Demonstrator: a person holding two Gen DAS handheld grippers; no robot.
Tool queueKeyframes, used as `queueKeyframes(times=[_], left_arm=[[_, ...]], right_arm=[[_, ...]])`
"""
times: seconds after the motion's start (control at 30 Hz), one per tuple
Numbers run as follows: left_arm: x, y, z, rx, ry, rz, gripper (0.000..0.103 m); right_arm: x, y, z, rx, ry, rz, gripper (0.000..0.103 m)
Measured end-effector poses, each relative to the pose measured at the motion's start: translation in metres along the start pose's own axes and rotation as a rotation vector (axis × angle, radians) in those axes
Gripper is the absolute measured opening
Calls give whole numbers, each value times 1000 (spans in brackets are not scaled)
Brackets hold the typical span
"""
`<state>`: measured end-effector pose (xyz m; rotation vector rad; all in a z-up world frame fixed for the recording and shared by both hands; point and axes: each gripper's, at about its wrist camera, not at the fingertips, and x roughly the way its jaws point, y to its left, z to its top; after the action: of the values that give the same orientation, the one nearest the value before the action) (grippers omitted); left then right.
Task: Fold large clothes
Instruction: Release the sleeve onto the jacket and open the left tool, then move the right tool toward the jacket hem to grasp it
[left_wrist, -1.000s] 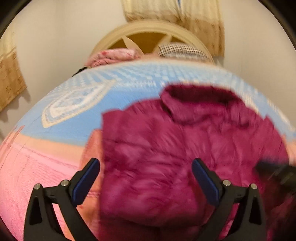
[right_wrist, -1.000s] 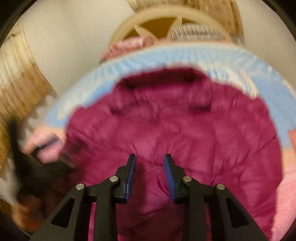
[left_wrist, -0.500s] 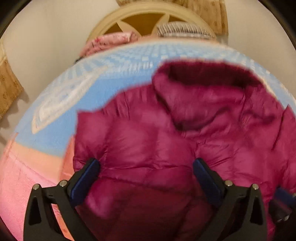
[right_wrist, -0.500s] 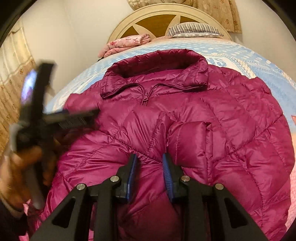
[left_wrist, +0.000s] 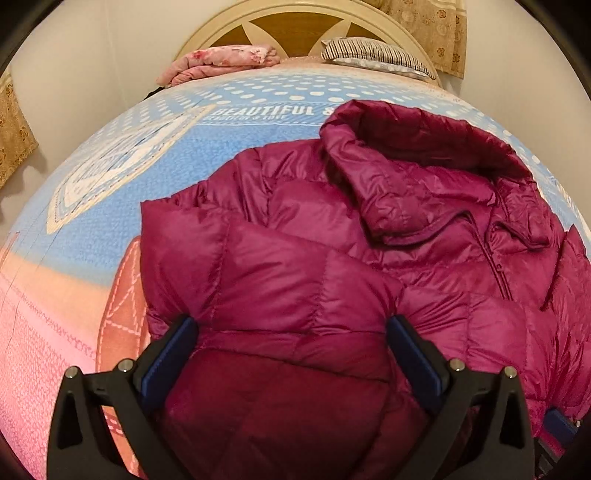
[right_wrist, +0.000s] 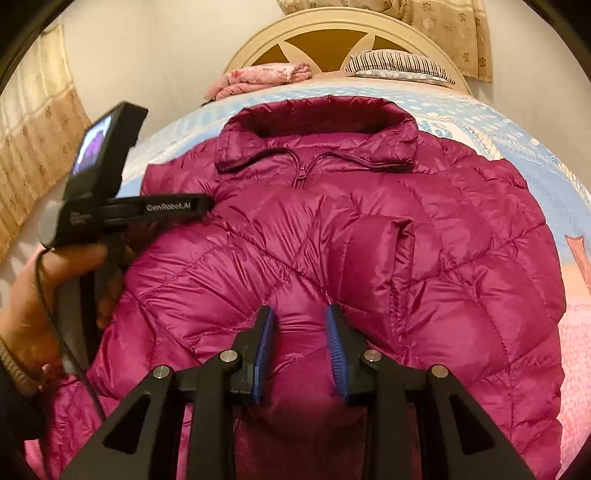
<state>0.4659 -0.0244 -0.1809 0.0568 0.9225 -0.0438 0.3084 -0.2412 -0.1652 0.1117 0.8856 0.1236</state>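
Note:
A magenta puffer jacket (right_wrist: 369, 229) lies front up on the bed, collar toward the headboard, zip shut. Its sleeve (right_wrist: 380, 254) is folded in across the chest. My right gripper (right_wrist: 301, 343) is low over the jacket's lower front, its blue pads pinching a raised bulge of fabric. In the left wrist view, my left gripper (left_wrist: 290, 354) stands wide open over the jacket (left_wrist: 369, 236). A folded sleeve section (left_wrist: 273, 280) fills the space between its pads. A hand (right_wrist: 44, 280) holds the left gripper (right_wrist: 207, 202) by the jacket's shoulder.
The bedspread (left_wrist: 147, 177) is blue with white dots far off and pink (left_wrist: 44, 332) nearby. A folded pink blanket (left_wrist: 221, 62) and a striped pillow (left_wrist: 373, 55) lie against the cream headboard (left_wrist: 295, 22). Curtains (right_wrist: 33, 155) hang along the left.
Motion blur has cleared in both views. My left gripper has dropped closer to the jacket, which now fills more of its view. The right gripper has kept its pinch.

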Motion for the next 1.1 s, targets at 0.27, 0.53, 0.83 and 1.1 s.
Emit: queueKeyframes(times=[0.27,0.53,0.83,1.1], left_arm=[[-35,-16,-2,51,-64,32,103],[-58,-47,-23,148,-87,-48,103],[-28,-41,-26,131,-23,-51,103],[-30,-39,-28,112,-31,-63,103]], right_arm=[[0,0,-4,-3,-27,-6,31],[-2,0,-6,3,-35,0,31],[-4,-3,-6,16,-33,18,31],[-20,-42,42,144,-39,166,48]])
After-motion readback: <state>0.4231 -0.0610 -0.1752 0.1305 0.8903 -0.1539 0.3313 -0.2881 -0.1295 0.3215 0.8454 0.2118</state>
